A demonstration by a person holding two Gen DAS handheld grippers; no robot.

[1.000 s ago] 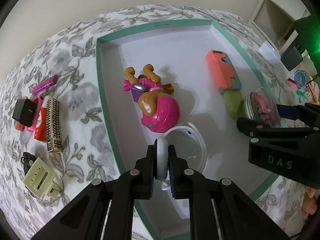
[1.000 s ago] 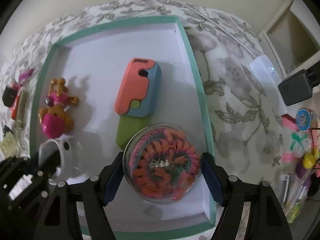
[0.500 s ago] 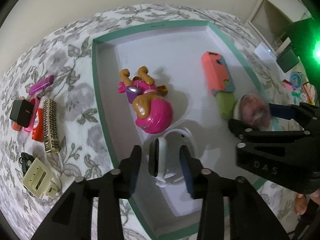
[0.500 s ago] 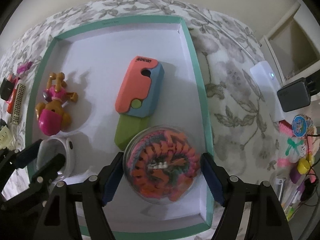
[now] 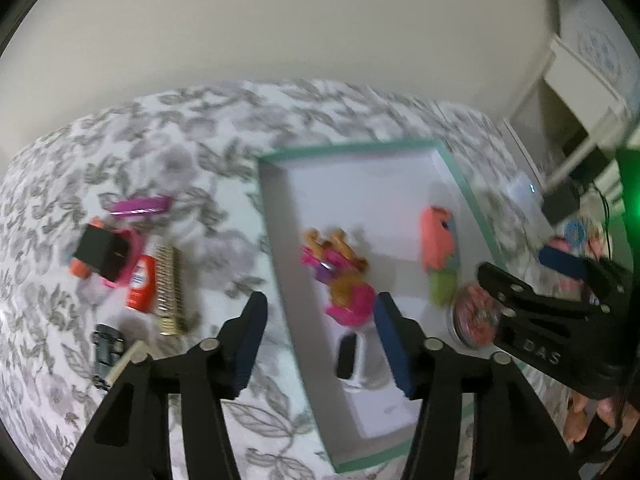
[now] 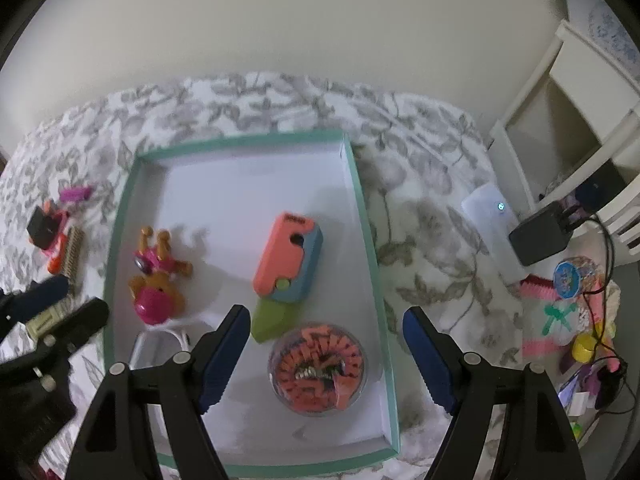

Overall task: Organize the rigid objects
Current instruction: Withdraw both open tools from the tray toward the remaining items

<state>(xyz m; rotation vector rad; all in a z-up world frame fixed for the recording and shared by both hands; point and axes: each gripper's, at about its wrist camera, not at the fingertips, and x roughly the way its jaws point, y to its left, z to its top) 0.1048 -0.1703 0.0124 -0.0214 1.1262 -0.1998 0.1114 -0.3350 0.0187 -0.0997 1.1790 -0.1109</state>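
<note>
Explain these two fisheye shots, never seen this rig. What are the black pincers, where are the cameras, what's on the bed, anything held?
No robot here: a person holds a two-finger clamp in each hand, with a camera on each looking forward along its fingers.

The left wrist view shows the left gripper; its jaws are opening and hold nothing. The right wrist view shows the right gripper, open and also empty.

Below them, on a floral bedspread, lies a shallow box with a teal rim. In it: a pink toy figure, an orange and blue toy with a green tip, a round clear case of orange pieces and a white wristband device. Still outside, left of the box: a black cube, a gold patterned case, a red tube and a purple stick.
</note>
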